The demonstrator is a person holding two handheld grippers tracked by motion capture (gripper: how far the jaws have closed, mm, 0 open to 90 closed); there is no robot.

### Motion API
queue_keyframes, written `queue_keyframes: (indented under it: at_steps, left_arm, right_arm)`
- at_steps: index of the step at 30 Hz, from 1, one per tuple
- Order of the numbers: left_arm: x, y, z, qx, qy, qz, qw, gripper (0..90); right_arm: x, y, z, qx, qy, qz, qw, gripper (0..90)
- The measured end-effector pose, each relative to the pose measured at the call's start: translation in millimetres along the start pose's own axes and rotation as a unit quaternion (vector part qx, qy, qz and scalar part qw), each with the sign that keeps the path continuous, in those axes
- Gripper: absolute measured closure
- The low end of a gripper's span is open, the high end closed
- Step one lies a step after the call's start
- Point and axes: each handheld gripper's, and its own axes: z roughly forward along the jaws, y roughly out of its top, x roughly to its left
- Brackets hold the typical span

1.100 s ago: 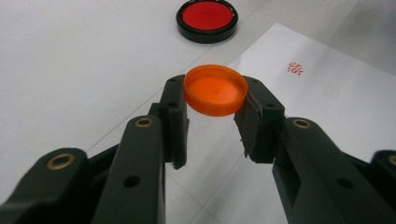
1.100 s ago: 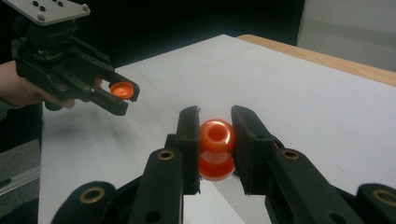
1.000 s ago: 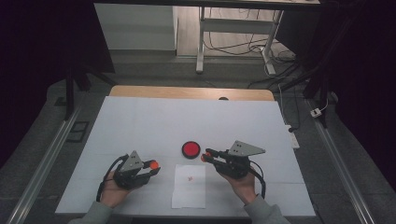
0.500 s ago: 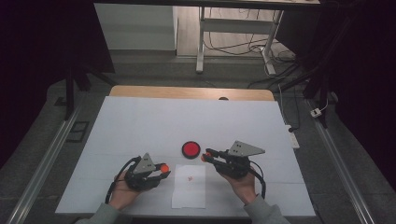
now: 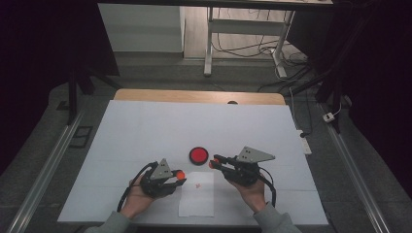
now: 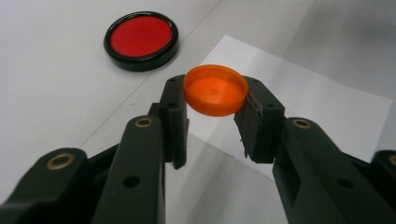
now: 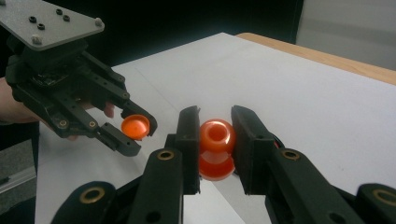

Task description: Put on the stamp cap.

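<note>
Your left claw [image 5: 180,174] has slid toward 3 o'clock across the worktop [image 5: 145,131] since a second ago, from well off the white paper sheet [image 5: 197,196] to its left edge, while your right claw [image 5: 212,164] has kept its place at the sheet's upper right corner. That narrows the gap between the two held pieces, so it looks as if you are bringing them together to cap one with the other. The left claw is clamped nearly as tight as it goes on the orange cap [image 6: 215,89], gripping it by the rim with its flat face up. The right claw is likewise closed hard on the orange stamp body [image 7: 216,148], hollow end facing the cap. The red ink pad [image 5: 198,155] lies untouched at 12 o'clock from the sheet, between the claws and a little beyond them. A small red mark [image 5: 197,185] shows on the paper.
</note>
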Motion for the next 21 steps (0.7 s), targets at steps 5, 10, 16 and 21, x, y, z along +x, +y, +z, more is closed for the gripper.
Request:
queue_keyframes:
  at_steps: [5,10,16,21]
  left_arm:
    - [-5.0,9.4,9.1,-0.002,-0.013,0.009,0.9999,64.5]
    - [-11.2,16.8,19.4,0.003,-0.023,0.020,0.9995,64.5]
    - [-13.8,20.4,25.2,0.004,-0.027,0.023,0.9994,64.5]
    - [-13.6,21.5,26.7,0.004,-0.028,0.023,0.9993,64.5]
  right_arm:
    - [0.1,0.1,0.0,0.000,0.000,0.000,1.0000,72.1]
    - [-0.2,-0.6,0.2,0.002,0.000,0.000,1.0000,72.1]
    - [0.3,-0.9,0.6,0.003,0.001,0.000,1.0000,72.1]
    - [1.1,-1.3,1.7,0.005,0.002,-0.001,1.0000,72.1]
